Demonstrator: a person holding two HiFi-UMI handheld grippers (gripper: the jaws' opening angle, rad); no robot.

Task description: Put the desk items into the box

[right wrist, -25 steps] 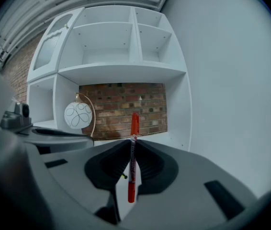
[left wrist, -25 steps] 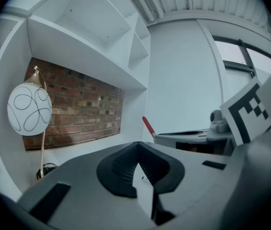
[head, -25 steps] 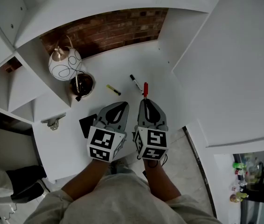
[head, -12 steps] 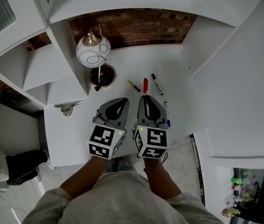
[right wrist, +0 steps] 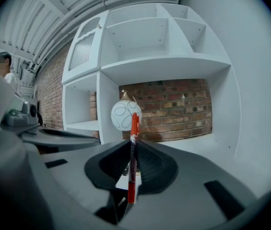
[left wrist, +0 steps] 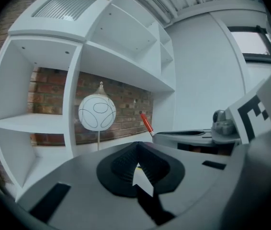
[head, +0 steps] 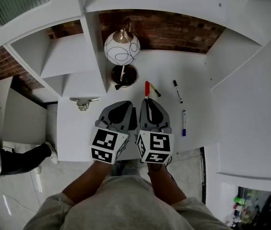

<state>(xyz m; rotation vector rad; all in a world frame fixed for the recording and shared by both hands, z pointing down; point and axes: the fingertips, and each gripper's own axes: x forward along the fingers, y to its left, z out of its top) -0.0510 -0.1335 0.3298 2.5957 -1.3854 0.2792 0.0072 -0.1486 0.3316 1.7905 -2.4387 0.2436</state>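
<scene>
My right gripper (head: 147,101) is shut on a red pen (head: 147,88), which sticks out past the jaw tips over the white desk (head: 78,133). In the right gripper view the red pen (right wrist: 133,147) stands upright between the pads of that gripper (right wrist: 132,150). Close beside it on the left, my left gripper (head: 124,105) is shut with nothing in it; in the left gripper view (left wrist: 136,150) its pads meet. A yellow marker (head: 154,90), a black marker (head: 177,91) and a blue pen (head: 184,123) lie on the desk. No box shows.
A white globe lamp (head: 121,49) on a dark round base (head: 124,74) stands at the back against the brick wall (head: 174,30). A small metal clip (head: 84,102) lies at the left. White shelves (head: 54,56) rise on the left. A person's leg (head: 16,158) shows on the floor.
The head view has swung left, so lamp, markers and desk slid right in frame. A dark flat item by the left gripper went out of sight. Both grippers kept their pose, pen still held.
</scene>
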